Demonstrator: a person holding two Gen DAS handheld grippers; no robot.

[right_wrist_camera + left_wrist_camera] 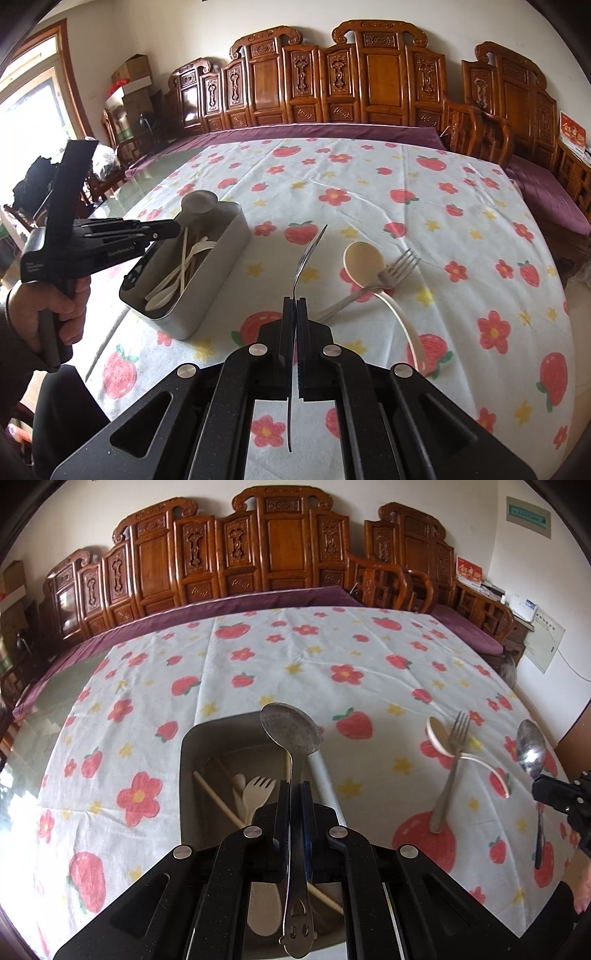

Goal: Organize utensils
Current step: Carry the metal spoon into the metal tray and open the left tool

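over the grey metal box [192, 746], the left tongs [294, 794] pinch a metal spoon [290, 731] by its handle, bowl upright above the box's far end. inside the box lie pale plastic utensils [184, 258] and chopsticks [218, 797]. to its right, the right tongs [296, 306] are pressed together on a second steel spoon [308, 254], held off the table. just beyond, a steel fork [395, 269] lies across a cream plastic spoon [364, 264] on the strawberry tablecloth [461, 206].
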